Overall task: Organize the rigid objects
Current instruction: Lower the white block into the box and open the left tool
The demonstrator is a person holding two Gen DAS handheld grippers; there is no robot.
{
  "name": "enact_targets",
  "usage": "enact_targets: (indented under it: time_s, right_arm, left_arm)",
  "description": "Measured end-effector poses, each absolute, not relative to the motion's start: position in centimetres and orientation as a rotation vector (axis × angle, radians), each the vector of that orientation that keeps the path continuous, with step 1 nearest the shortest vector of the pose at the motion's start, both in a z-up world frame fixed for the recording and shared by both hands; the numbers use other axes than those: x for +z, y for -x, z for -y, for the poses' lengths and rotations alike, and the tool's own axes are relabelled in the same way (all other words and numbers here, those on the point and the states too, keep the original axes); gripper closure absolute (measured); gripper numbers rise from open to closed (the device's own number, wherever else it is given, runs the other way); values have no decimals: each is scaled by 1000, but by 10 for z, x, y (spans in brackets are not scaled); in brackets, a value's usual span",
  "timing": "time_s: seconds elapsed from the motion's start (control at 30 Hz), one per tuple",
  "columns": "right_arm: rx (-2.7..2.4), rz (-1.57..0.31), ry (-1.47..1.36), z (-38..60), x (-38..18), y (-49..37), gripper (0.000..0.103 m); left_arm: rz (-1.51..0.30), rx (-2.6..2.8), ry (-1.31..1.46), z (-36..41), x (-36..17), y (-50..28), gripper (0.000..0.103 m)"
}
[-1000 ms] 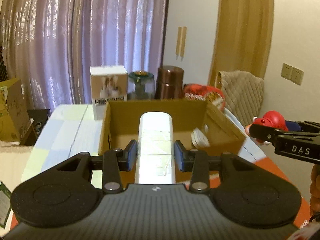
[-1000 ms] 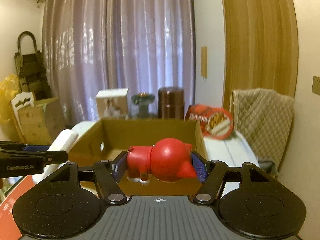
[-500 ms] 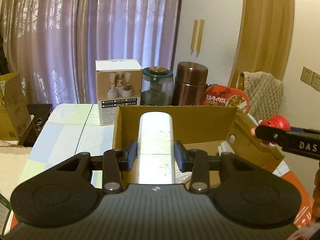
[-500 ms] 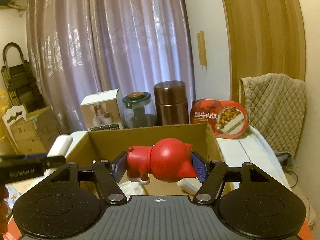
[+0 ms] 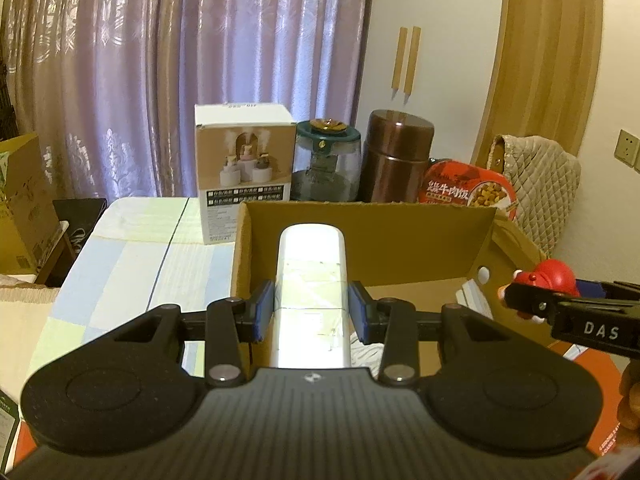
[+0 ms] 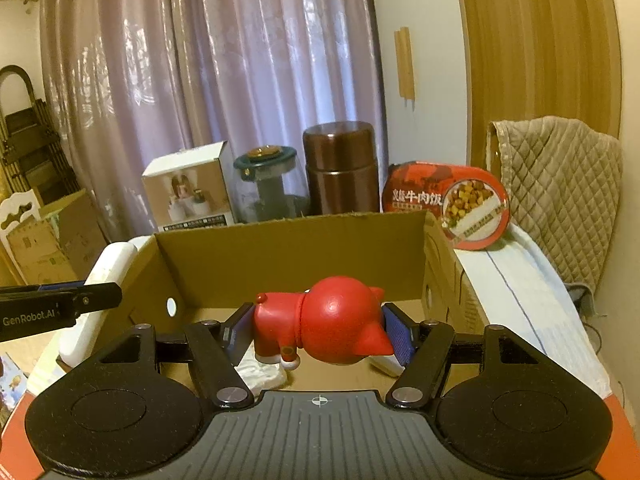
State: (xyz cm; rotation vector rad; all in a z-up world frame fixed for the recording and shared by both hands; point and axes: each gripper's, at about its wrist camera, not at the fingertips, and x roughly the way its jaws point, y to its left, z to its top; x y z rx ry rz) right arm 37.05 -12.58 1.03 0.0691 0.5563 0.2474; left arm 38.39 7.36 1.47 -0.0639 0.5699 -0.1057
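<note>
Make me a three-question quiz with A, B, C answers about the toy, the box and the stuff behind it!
1. Where is the brown canister?
A. behind the cardboard box
B. inside the box
C. on the floor

2. What colour is the toy figure in the right gripper?
A. blue
B. red
C. green

3. What is the left gripper doing?
A. hanging open and empty
B. clamping a white remote-shaped object
C. holding a jar

Answers:
1 A, it stands past the box's far wall, between the green-lidded jar and the red food pack.
2 B, its body is red all over.
3 B, both pads press the white object's sides.
</note>
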Motion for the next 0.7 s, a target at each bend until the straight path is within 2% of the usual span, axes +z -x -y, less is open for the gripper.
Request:
enact_targets:
  time_s: [0.7]
  right_arm:
    - [236,-563,-78,134,7,-370,39]
  left_arm:
    - [-557,-91,76,-73,17,-381,68]
